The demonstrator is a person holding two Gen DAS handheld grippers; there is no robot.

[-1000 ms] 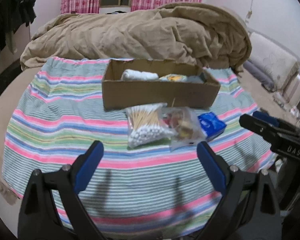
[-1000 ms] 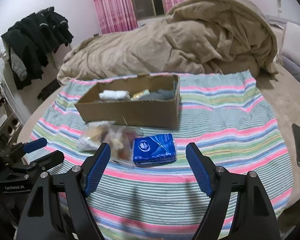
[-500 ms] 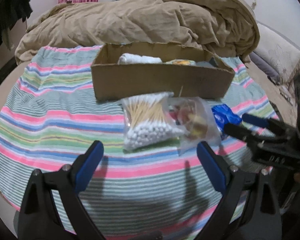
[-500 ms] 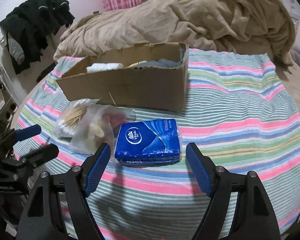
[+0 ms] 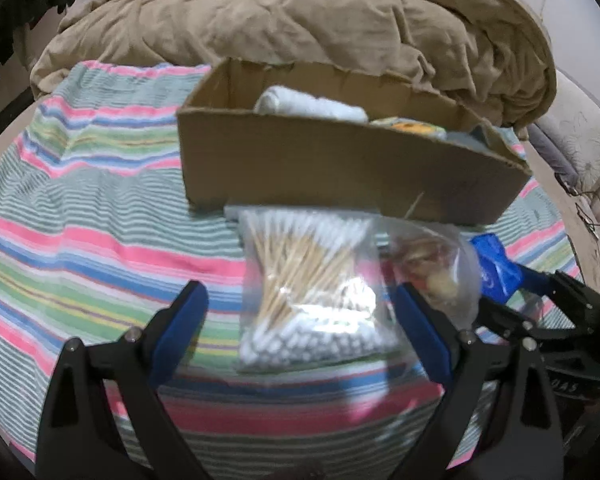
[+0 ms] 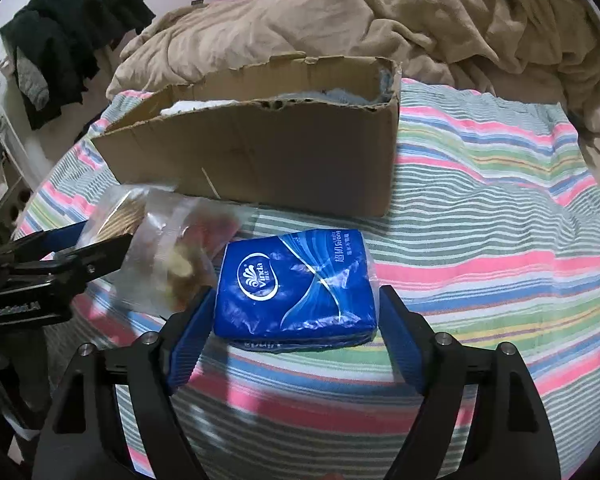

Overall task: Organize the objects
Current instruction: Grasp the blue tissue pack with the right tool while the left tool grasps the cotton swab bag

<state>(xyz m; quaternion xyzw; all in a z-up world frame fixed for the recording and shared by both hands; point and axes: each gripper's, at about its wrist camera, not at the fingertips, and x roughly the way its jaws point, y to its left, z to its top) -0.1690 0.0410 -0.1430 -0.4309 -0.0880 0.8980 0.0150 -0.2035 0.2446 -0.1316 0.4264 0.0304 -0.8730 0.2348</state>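
Tissue pack [image 6: 296, 284], on the striped bedspread [image 6: 500, 240] near the cardboard box [image 6: 260, 148]: right tongs [image 6: 296, 320] wide astride it, left tongs [image 5: 300, 312] wide around the cotton-swab bag [image 5: 312, 288]; we should close squarely on both.

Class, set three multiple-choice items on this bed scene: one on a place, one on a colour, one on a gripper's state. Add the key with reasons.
1. The cotton swab bag lies
A. inside the cardboard box
B. on the striped cloth before the box
C. on the duvet

2. The tissue pack is
A. blue
B. red
C. green

3. The right gripper is
A. shut on the pack
B. open, straddling the pack
C. inside the box

Key: B, it lies on the striped cloth in front of the cardboard box; A, blue wrapper; B, fingers stand either side.
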